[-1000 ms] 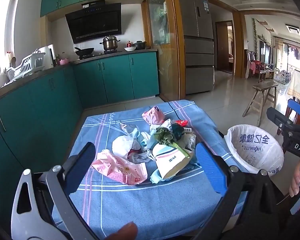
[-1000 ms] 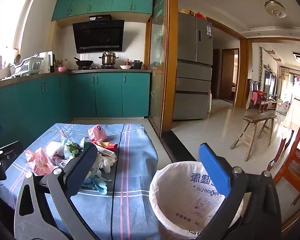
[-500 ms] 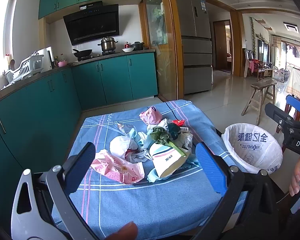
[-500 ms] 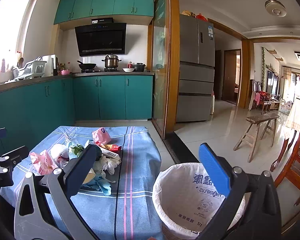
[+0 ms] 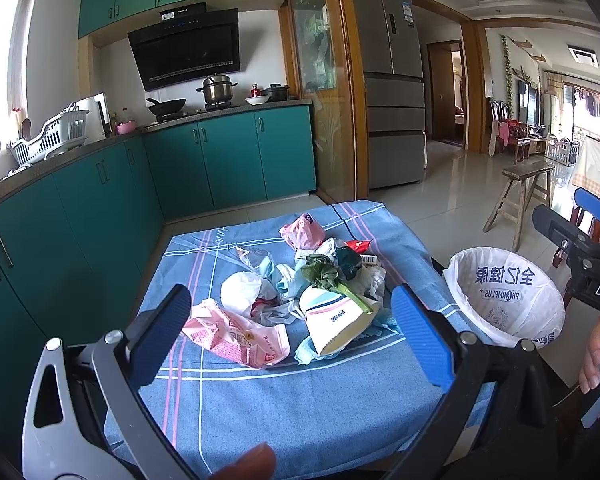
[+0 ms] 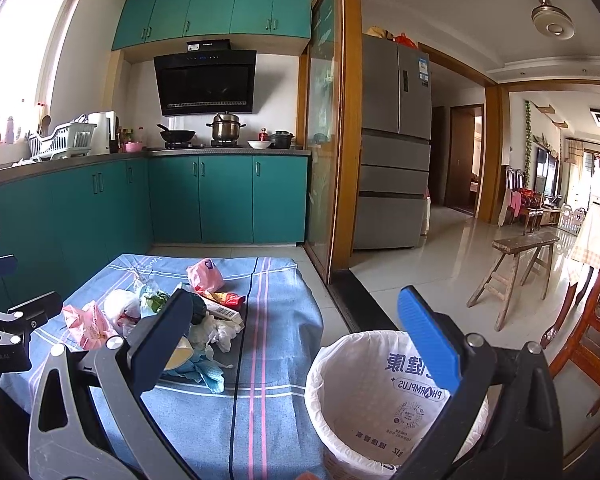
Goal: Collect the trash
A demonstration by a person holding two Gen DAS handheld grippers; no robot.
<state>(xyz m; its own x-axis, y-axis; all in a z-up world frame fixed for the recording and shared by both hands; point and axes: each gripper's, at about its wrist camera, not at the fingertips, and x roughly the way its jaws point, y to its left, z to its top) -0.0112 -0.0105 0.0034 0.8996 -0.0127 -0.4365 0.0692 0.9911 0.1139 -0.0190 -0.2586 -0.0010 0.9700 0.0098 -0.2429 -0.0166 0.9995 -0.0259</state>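
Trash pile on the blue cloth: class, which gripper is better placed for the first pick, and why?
Left. The left gripper is open, facing the trash pile; the right gripper faces the bin.

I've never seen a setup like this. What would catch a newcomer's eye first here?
Probably the trash pile heaped mid-table on a blue cloth: a pink wrapper, a paper cup, a green stalk. Next, the white-lined bin on the floor to the table's right. Framing each view, the left gripper and right gripper gape open, holding nothing.
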